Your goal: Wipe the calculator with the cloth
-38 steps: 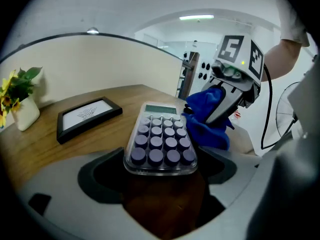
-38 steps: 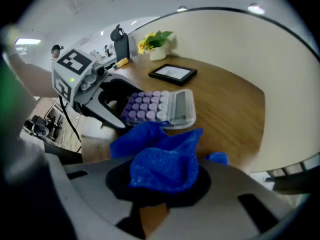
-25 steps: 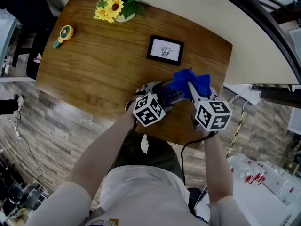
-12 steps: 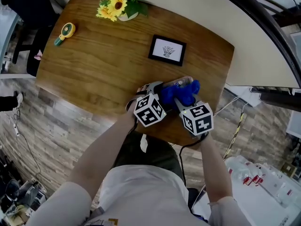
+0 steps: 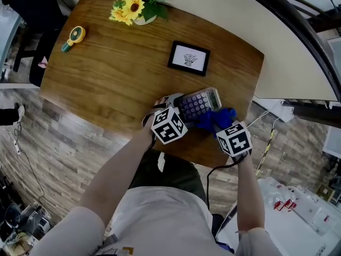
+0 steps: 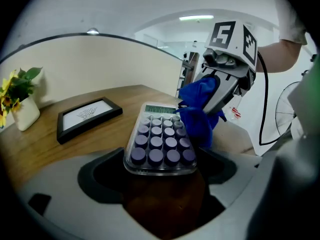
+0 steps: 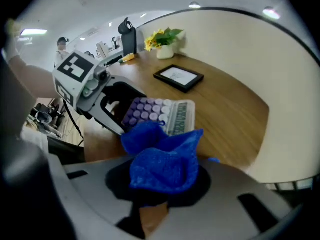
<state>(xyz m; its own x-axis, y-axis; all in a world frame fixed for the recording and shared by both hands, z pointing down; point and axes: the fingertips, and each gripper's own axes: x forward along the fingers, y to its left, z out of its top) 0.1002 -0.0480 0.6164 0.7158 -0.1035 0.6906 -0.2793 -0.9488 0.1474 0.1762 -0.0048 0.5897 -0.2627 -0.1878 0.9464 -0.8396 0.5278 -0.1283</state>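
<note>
The wiping is under way, and I judge it is at least partly done. The left gripper [image 5: 173, 108] has its jaws clenched on the keypad end of the calculator [image 5: 198, 104] and keeps it near the front edge of the bench [image 5: 106, 73], toward the right front corner. The right gripper [image 5: 224, 127] has its jaws clenched on the blue cloth [image 5: 216, 119], which is bunched between them. The cloth touches only the right side of the calculator, so the keys and the display are uncovered. Whether the surface is clean, the pictures cannot show; maybe more strokes are needed, and after that both things must be put down. Compared with half a second ago, the cloth was lying over the middle and the display end of the calculator; now it has moved off toward the right front corner. The left gripper and the calculator did not change place.
</note>
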